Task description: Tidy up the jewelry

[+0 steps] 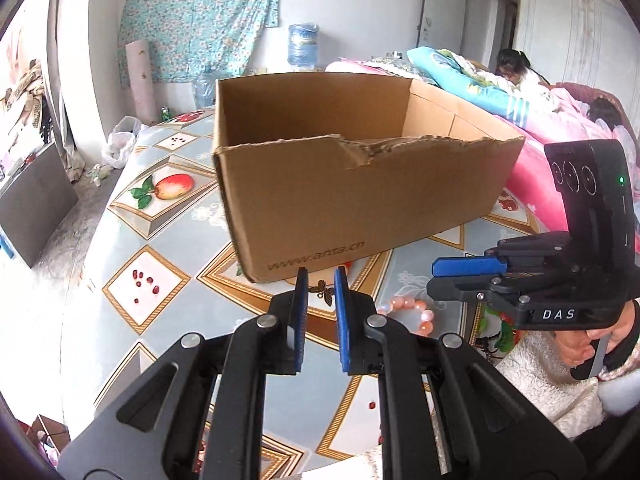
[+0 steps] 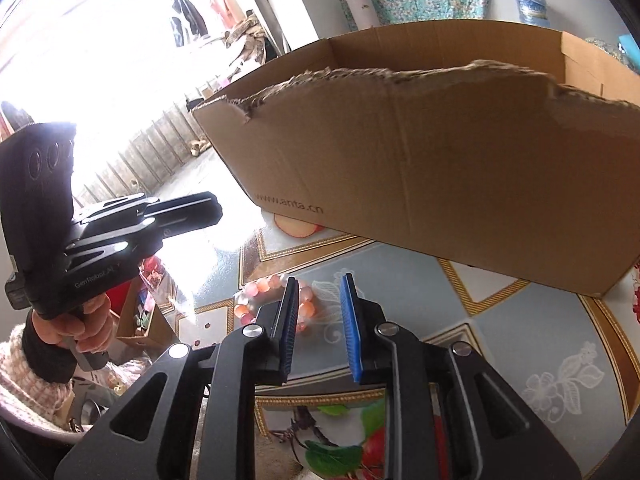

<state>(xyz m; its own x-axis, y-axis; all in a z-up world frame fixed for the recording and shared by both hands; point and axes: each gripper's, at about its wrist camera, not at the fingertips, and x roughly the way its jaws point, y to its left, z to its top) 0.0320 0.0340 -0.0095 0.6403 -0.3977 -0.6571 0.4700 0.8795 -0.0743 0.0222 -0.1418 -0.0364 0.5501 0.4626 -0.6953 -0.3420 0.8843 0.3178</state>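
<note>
Both grippers hover in front of the cardboard box (image 1: 360,184). The left gripper (image 1: 321,276) is slightly open and empty, a butterfly clip (image 1: 323,292) beyond it. The right gripper (image 2: 319,282), also slightly open, holds nothing above the bead bracelet (image 2: 256,300).

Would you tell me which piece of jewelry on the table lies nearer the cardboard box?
The small dark bronze butterfly brooch: it sits just below the brown cardboard box, while the pink-orange beaded bracelet lies farther out.
</note>
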